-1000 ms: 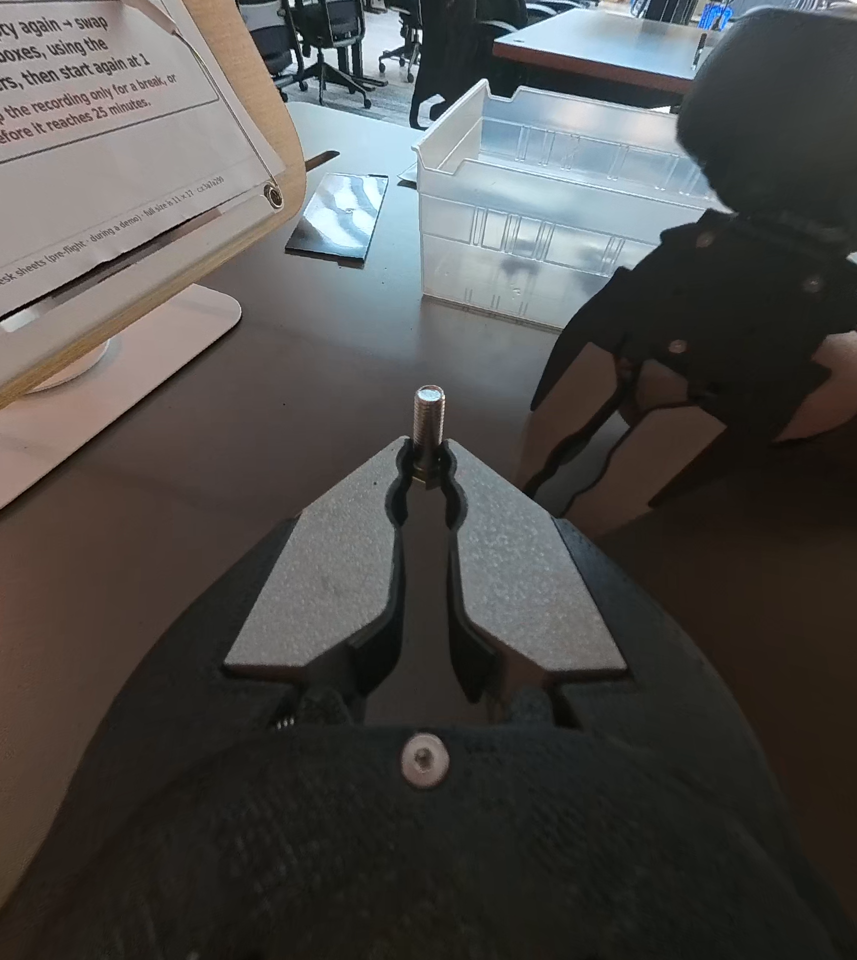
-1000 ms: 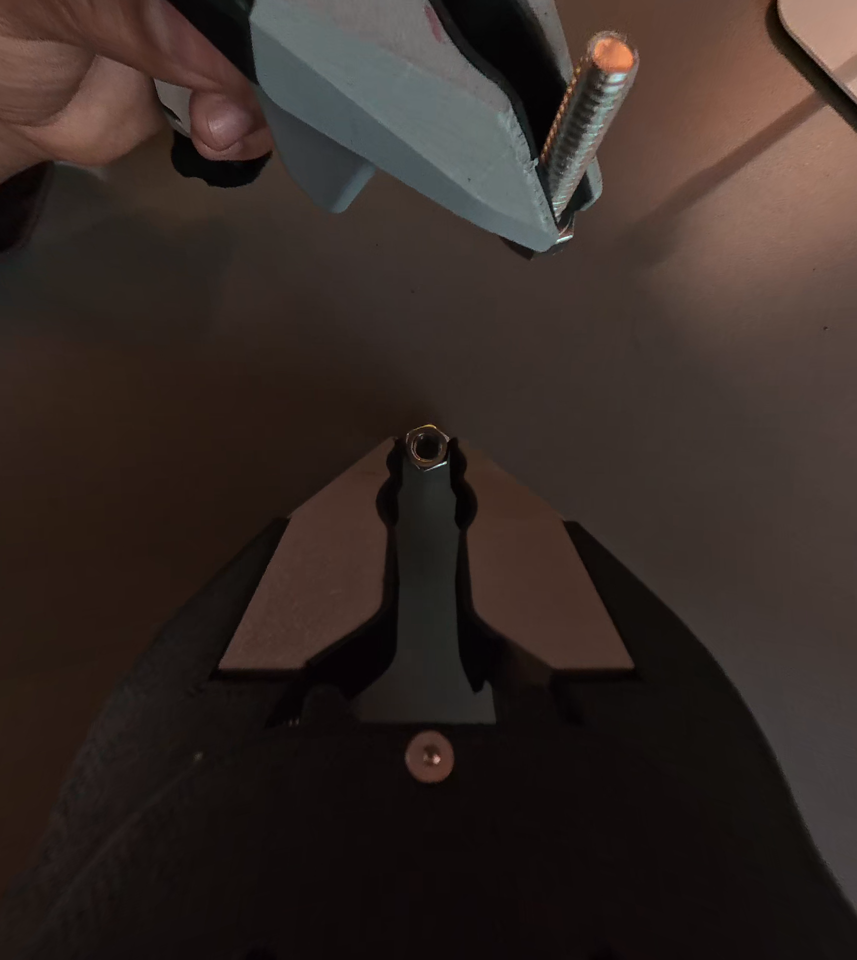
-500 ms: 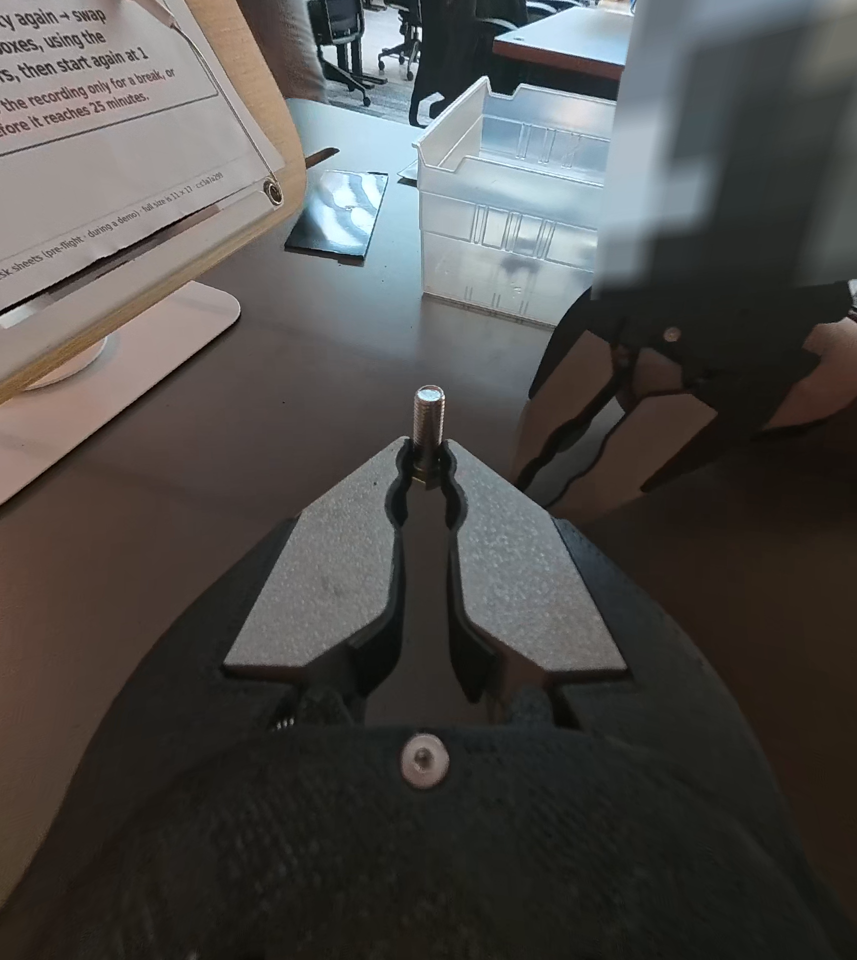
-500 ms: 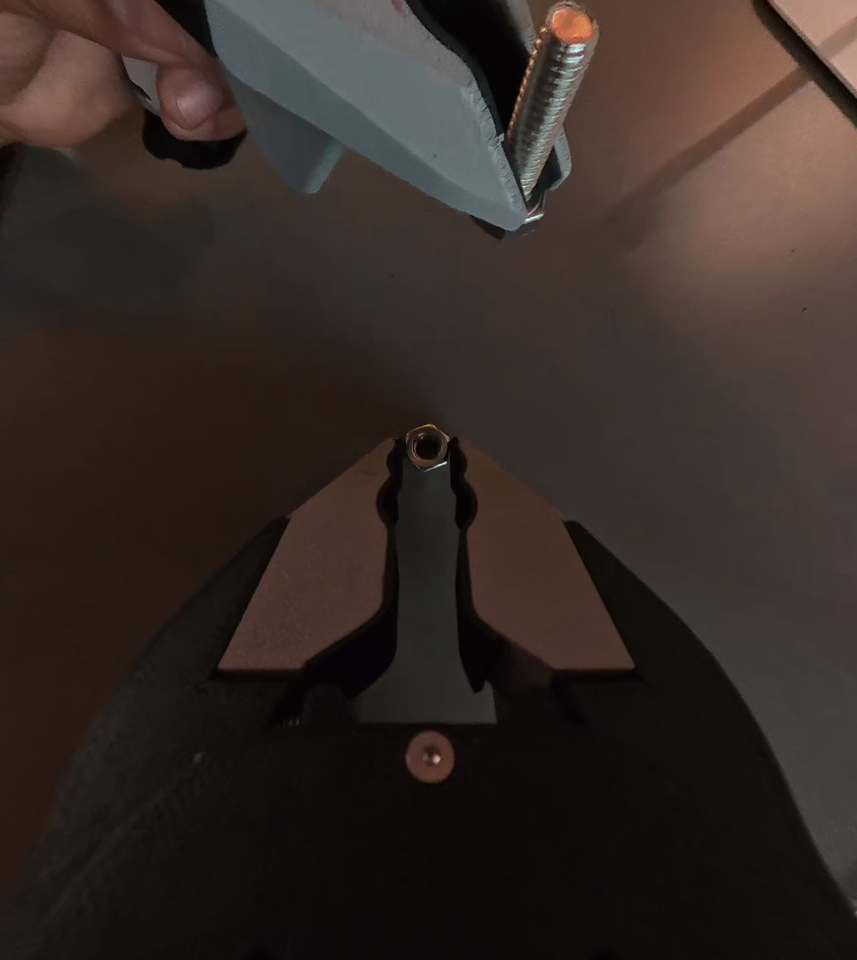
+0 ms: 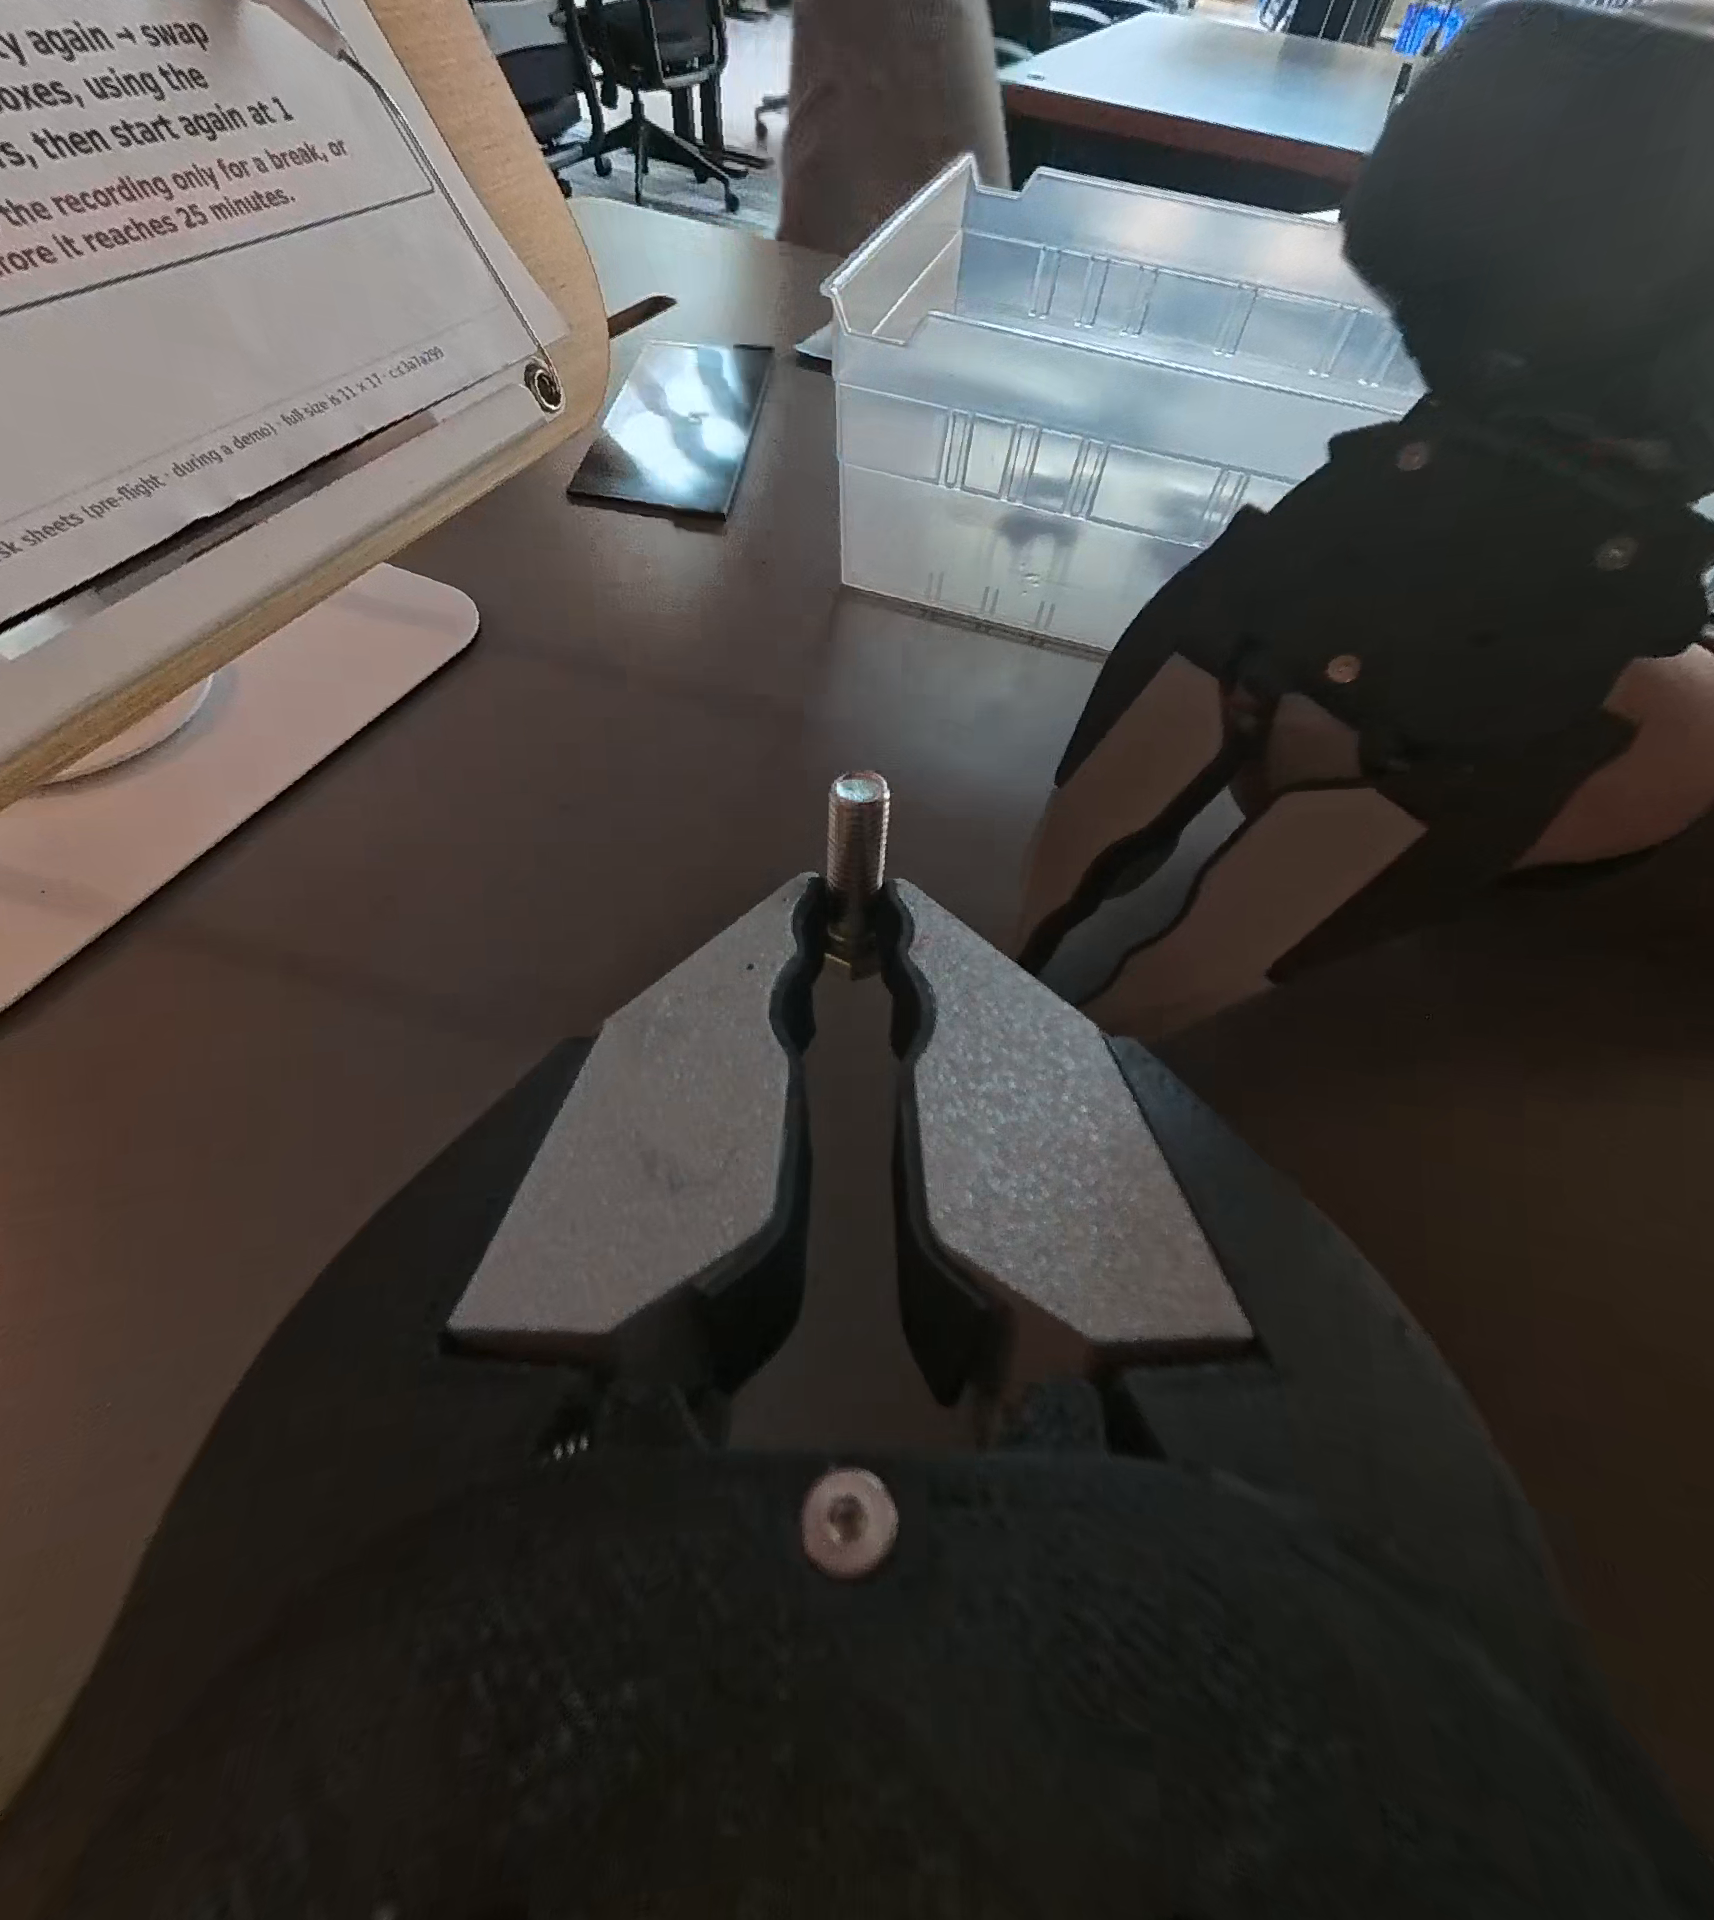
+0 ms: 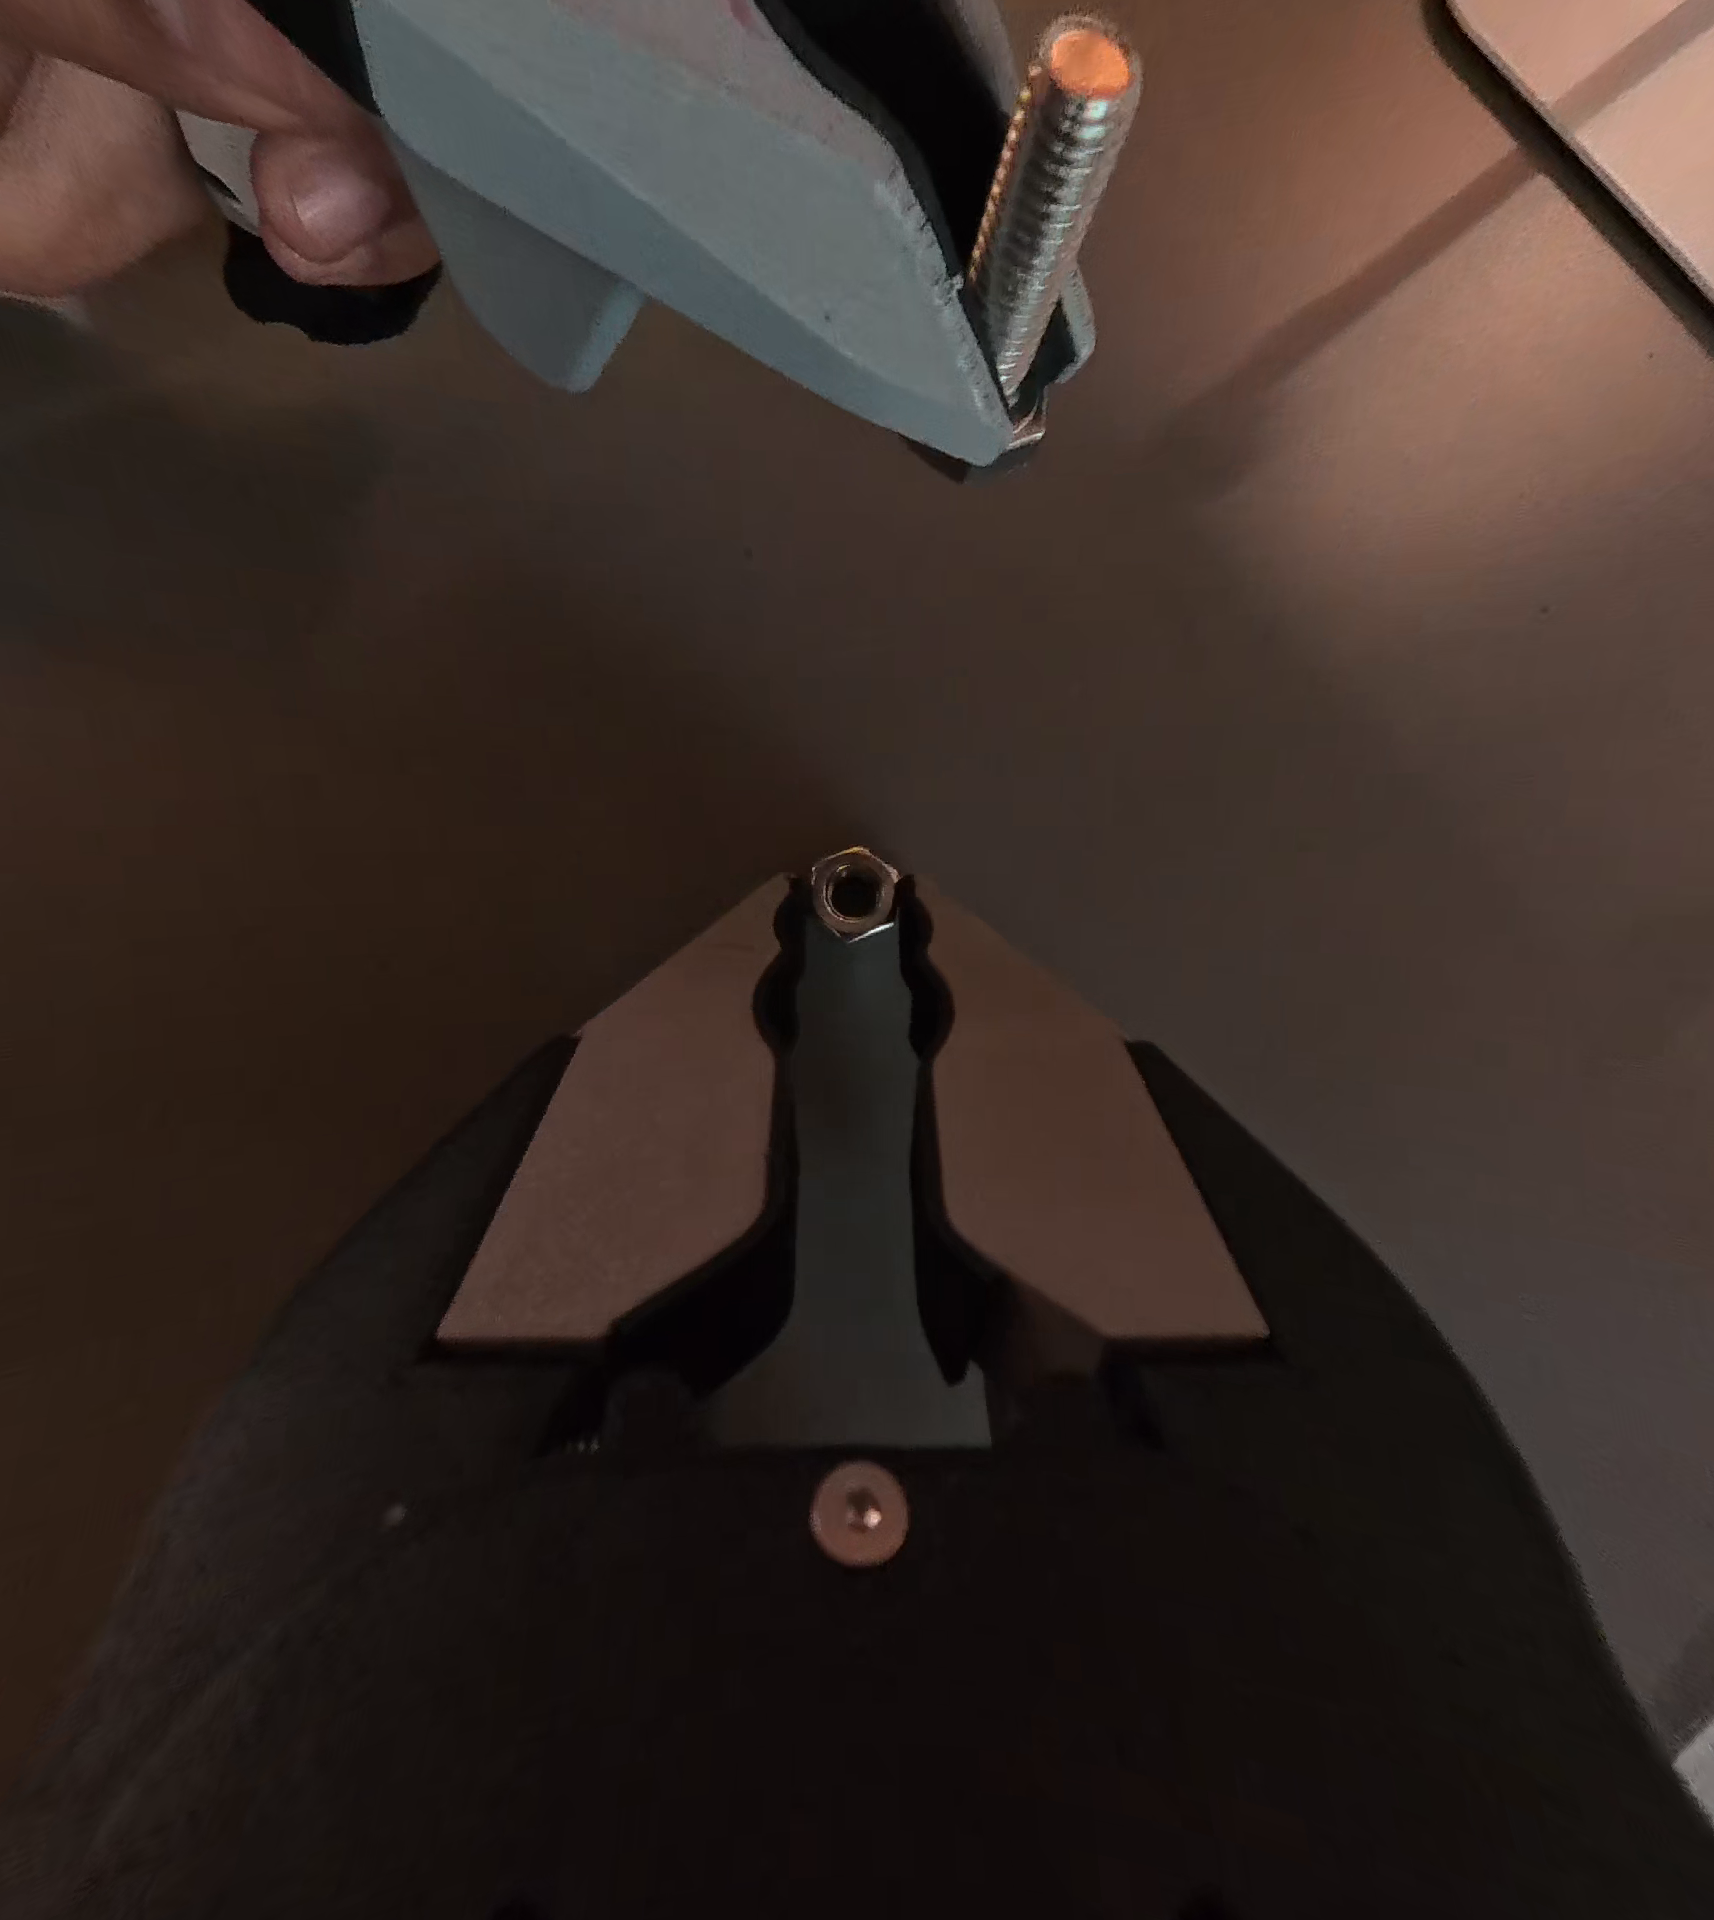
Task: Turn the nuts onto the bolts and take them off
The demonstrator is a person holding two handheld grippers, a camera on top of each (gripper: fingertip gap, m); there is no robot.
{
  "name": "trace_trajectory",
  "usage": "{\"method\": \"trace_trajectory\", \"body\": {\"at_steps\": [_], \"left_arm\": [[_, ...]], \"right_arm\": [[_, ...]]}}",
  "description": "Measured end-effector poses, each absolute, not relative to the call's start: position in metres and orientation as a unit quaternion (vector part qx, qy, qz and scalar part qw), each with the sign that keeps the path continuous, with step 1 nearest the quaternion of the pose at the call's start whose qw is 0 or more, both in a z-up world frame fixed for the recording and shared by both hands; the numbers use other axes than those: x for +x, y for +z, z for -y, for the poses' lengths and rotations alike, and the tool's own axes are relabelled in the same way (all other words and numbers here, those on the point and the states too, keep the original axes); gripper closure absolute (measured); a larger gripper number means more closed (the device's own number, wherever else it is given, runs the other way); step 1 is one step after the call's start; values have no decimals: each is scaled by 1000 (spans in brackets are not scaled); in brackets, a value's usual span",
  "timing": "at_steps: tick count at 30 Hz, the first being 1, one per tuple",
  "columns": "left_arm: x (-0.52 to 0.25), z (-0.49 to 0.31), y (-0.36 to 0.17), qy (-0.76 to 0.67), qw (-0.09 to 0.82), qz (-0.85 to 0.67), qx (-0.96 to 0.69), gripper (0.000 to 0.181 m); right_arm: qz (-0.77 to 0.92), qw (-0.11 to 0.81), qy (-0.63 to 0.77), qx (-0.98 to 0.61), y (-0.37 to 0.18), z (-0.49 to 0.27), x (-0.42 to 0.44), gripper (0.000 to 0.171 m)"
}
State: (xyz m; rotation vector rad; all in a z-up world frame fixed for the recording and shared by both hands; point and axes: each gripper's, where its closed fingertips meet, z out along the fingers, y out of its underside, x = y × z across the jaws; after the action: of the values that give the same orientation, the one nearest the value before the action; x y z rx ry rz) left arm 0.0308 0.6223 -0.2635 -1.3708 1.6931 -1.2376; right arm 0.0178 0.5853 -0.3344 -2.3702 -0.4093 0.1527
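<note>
My left gripper [image 5: 851,935] is shut on the head of a silver threaded bolt [image 5: 858,844] that stands upright out of its tips. The same bolt [image 6: 1045,208] shows in the right wrist view at the top, held by the left gripper [image 6: 1014,416]. My right gripper [image 6: 853,902] is shut on a small hex nut [image 6: 851,896], its hole facing the camera. In the left wrist view the right gripper [image 5: 1102,935] hangs to the right of the bolt, tips pointing down at the table. Nut and bolt are apart.
A dark brown table [image 5: 624,727] lies under both grippers. A clear plastic bin [image 5: 1092,416] stands behind, a black card [image 5: 676,426] to its left. A stand with a printed sheet [image 5: 157,260] on a white base [image 5: 105,831] is at the left. A hand [image 6: 105,156] holds the left gripper. One gripper's finger ends stand about 8 centimetres off the other's.
The left gripper with the bolt shifted slightly left in the right wrist view, then back right and closer. The right gripper stays shut on the nut, moving only a little.
</note>
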Motion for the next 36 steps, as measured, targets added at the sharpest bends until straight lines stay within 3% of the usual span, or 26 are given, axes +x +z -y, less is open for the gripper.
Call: {"method": "trace_trajectory", "body": {"at_steps": [16, 36], "left_arm": [[31, -621, -266, -456, 320, -651, -516, 173], [30, -623, -257, -454, 339, -647, -510, 174]], "right_arm": [[154, 411, 82, -895, -230, -614, 31, 157], [165, 360, 101, -913, -229, -632, 18, 157]]}}
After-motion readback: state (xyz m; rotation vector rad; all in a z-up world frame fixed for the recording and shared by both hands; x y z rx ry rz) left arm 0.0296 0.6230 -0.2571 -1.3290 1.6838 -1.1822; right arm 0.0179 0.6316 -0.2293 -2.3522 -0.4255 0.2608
